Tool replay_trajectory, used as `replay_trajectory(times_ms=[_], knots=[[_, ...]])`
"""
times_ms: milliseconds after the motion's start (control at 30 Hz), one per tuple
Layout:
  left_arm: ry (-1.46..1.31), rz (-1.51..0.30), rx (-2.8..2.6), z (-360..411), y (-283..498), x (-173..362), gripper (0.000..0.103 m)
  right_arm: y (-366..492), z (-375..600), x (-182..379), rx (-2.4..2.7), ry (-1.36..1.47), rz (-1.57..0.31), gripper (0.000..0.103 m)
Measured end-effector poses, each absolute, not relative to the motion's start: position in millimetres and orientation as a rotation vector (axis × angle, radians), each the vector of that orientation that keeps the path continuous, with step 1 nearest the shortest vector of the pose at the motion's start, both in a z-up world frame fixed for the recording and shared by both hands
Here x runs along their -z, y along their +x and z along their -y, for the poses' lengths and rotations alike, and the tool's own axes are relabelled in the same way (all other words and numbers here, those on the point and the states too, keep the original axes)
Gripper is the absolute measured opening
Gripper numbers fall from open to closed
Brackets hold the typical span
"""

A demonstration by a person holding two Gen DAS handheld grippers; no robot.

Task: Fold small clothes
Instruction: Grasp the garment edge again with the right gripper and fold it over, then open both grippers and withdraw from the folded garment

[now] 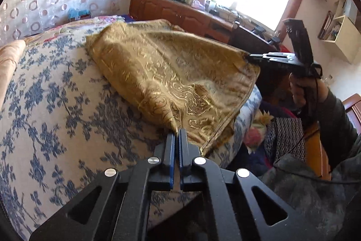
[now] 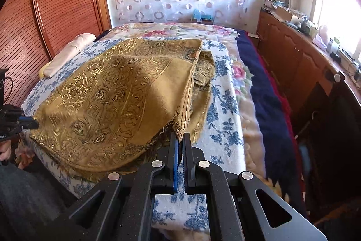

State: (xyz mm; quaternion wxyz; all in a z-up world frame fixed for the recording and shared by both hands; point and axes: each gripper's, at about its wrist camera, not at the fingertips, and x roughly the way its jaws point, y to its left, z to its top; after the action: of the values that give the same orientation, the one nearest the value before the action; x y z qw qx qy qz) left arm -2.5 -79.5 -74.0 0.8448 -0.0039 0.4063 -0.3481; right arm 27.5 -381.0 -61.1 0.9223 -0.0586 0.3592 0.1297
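Both grippers, left (image 1: pixel 177 133) and right (image 2: pixel 180 139), are pinched on shallow corners of the cloth (image 1: pixel 171 73); slippage under tension is judged likely.

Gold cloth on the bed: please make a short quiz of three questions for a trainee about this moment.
1. True or false: the left tool is shut on a corner of the gold cloth.
2. What grips the cloth's other near corner?
A. a bare hand
B. the right tool
C. nothing
3. What pattern has the bed cover under the cloth?

Key: 1 true. 2 B. 3 blue flowers on white.
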Motion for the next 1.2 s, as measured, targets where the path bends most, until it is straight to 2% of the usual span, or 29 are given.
replay_trajectory(times_ms=[200,267,300,333,433,800,867,933,967,1033,1200], knots=[[-0.034,-0.866,0.673,71.4,5.4,79.0,0.005,24.6,379.5,73.2,-0.268,-0.109,-0.797,0.003],[-0.049,-0.857,0.656,66.4,6.5,76.9,0.019,25.8,376.2,75.1,-0.268,-0.118,-0.805,0.003],[-0.050,-0.850,0.634,64.0,7.1,75.3,0.032,24.7,374.7,74.7,-0.268,-0.122,-0.808,0.003],[-0.046,-0.841,0.606,61.8,7.6,73.4,0.038,24.4,374.0,74.4,-0.267,-0.125,-0.809,0.003],[-0.064,-0.824,0.579,54.5,10.4,69.7,0.042,22.1,374.2,71.6,-0.268,-0.132,-0.811,0.003],[-0.068,-0.834,0.561,61.2,23.6,77.3,0.042,21.0,385.3,73.6,-0.261,-0.094,-0.783,0.003],[-0.074,-0.836,0.558,61.2,24.8,78.2,0.042,20.8,385.6,71.9,-0.229,-0.095,-0.762,0.013],[-0.077,-0.843,0.557,61.5,25.9,80.2,0.042,22.1,386.1,71.1,-0.188,-0.088,-0.741,0.036],[-0.078,-0.845,0.557,62.4,26.3,80.8,0.042,22.7,386.4,70.8,-0.195,-0.068,-0.730,0.040],[-0.078,-0.851,0.559,63.9,27.3,83.0,0.042,24.4,384.7,71.8,-0.192,-0.041,-0.725,0.058],[-0.072,-0.869,0.568,67.6,28.4,88.6,0.042,30.5,372.1,88.5,-0.227,0.005,-0.752,0.060]])
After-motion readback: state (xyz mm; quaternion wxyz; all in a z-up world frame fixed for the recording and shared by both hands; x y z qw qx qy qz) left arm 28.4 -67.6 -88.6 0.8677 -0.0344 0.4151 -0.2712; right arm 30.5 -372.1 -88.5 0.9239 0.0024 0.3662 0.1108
